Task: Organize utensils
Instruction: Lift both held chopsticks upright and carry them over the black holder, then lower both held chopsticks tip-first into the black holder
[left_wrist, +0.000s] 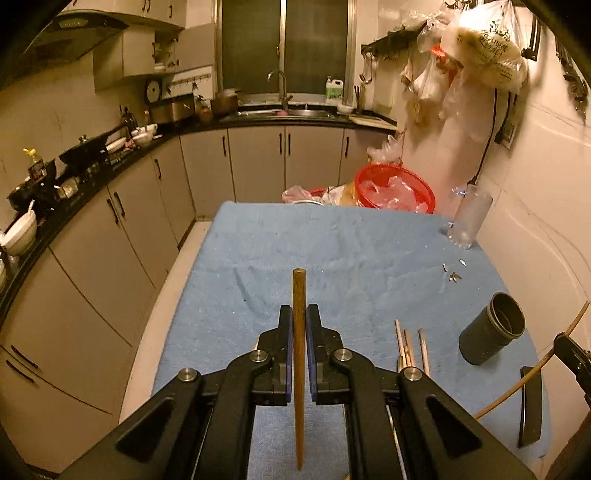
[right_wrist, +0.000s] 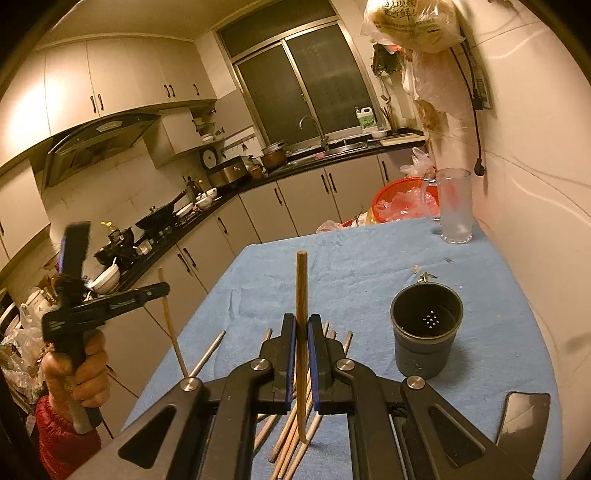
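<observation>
Blue cloth covers the table, and the dark cup stands upright on it; this cup is the landmark for everything here; it has small holes in its bottom, and nothing shows inside it. To the left of the cup, a bunch of wooden chopsticks lies flat on the cloth, with a metal stick lying at the far left of the bunch; the right gripper sits just left of the cup and above the bunch; its two sides are pressed together on one brown chopstick, which stands almost straight up. Far to the left of the cup, past the table edge, a hand in a red sleeve holds the other tool up in the air; a thin pale chopstick hangs slanted below it. In the left wrist view, the left gripper is clamped tight on a brown chopstick that points up and away; the cup is off to its right. Beyond the cup, near the wall, stands a clear glass mug; behind the mug sits a red basket; a dark flat phone lies in front of the cup, near the table edge.
</observation>
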